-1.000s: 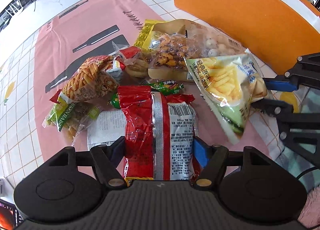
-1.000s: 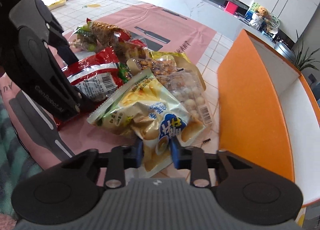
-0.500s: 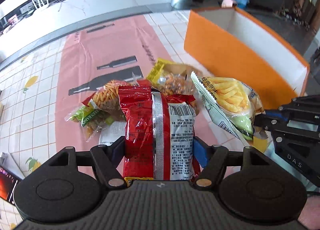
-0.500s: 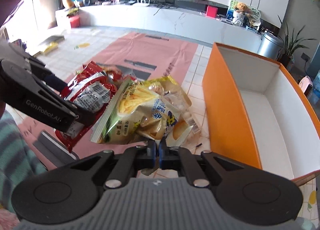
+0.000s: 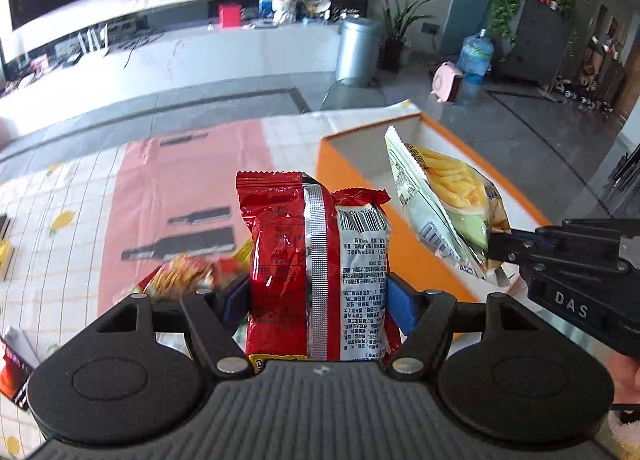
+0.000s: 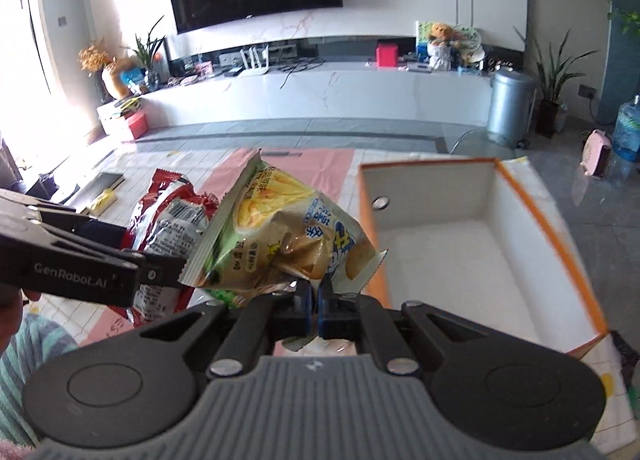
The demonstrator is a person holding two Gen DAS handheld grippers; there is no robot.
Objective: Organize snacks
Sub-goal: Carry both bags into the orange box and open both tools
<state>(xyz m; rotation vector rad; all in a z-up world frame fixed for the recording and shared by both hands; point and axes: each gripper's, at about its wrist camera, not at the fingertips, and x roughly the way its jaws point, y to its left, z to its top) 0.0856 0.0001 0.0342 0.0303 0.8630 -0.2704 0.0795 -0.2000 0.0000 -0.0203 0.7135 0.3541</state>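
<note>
Snacks, two bags lifted clear of the surface, one per hand-held gripper.

Left wrist view: red snack bag [image 5: 316,272], back seam and printed label facing the camera, upright and clamped between the blue pads of the left hand-held gripper [image 5: 318,300]. Right hand-held gripper [image 5: 496,248] entering from the right edge, marked "DAS", closed on the lower corner of a yellow-green fries bag [image 5: 444,204]. Fries bag tilted, top seal uppermost, in front of the near wall of the orange box [image 5: 400,252]; box open-topped with white interior. Pink cloth with dark bottle print [image 5: 176,196] on the tiled surface [image 5: 52,204] below. More snack packets [image 5: 184,276] on the cloth, blurred, just left of the red bag and partly hidden by the gripper body.

Right wrist view: right hand-held gripper [image 6: 314,300] with blue pads nearly together, pinching the crimped edge of the fries bag [image 6: 280,236]. Bag crumpled, leaning to the left, beside the open box and touching the top of its near orange wall [image 6: 368,228]. White box interior bare in the visible part. Left hand-held gripper [image 6: 172,268] reaching in from the left, marked "GenRobot.AI", clamped on the red snack bag [image 6: 172,216], which sits just behind and left of the fries bag. Pink cloth [image 6: 320,164] and tiled surface [image 6: 160,168] beyond both bags.
</note>
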